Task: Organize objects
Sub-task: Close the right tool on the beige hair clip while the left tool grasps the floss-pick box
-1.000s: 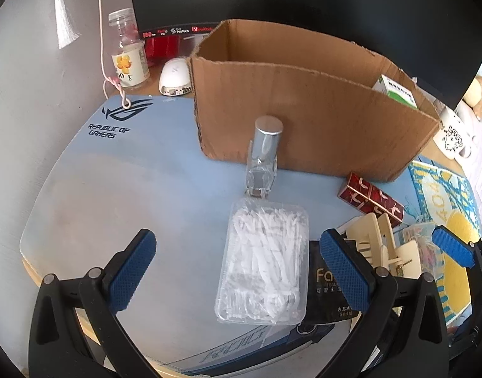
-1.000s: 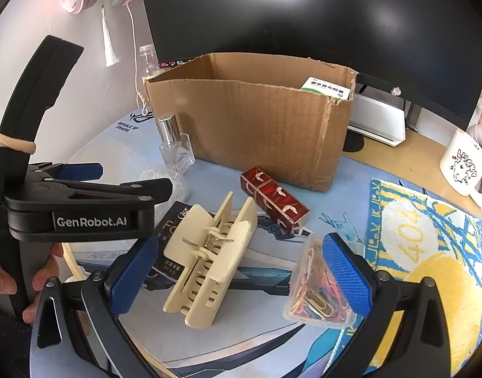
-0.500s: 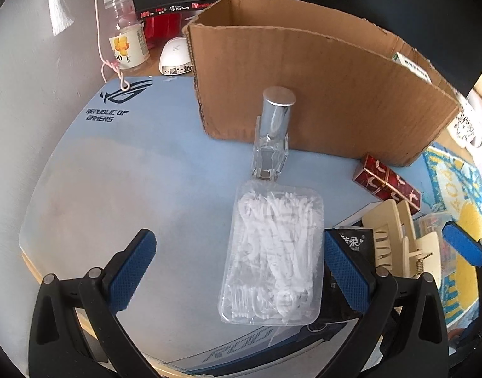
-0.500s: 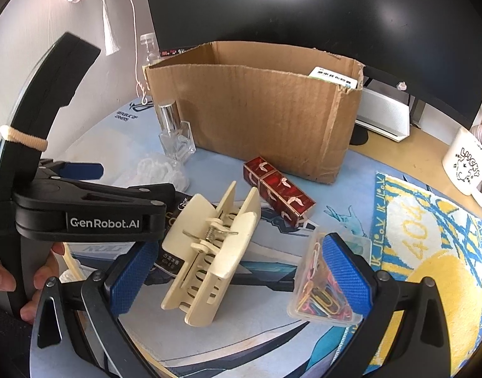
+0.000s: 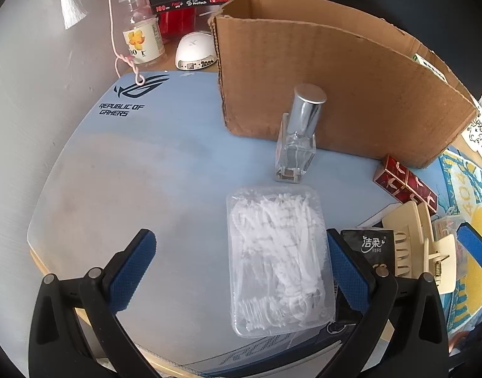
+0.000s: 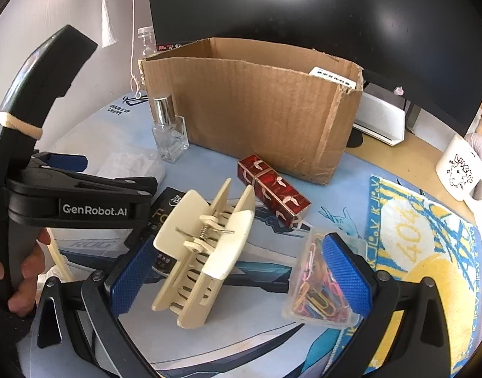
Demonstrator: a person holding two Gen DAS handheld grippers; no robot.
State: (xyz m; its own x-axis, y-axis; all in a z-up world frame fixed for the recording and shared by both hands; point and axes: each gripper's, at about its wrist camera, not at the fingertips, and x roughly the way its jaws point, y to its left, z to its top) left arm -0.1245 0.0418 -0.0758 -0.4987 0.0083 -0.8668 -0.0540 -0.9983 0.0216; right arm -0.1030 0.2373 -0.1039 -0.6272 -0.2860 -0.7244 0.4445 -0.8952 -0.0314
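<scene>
The right claw (image 6: 238, 278) and left claw (image 5: 241, 271) both gape: centre the left on the floss box (image 5: 278, 258), squeezing lightly.

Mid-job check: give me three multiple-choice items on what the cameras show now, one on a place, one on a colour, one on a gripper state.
1. Where does the glass bottle stand?
A. inside the cardboard box
B. on the mat, in front of the box
C. on the yellow towel

2. What colour is the hair clip?
A. cream
B. red
C. blue

3. How is the left gripper?
A. shut on the floss box
B. shut on nothing
C. open, holding nothing

Answers:
1 B: it stands upright on the blue mat before the cardboard box wall.
2 A: both its halves are cream.
3 C: its blue pads are wide apart, the floss box lying untouched between them.
</scene>
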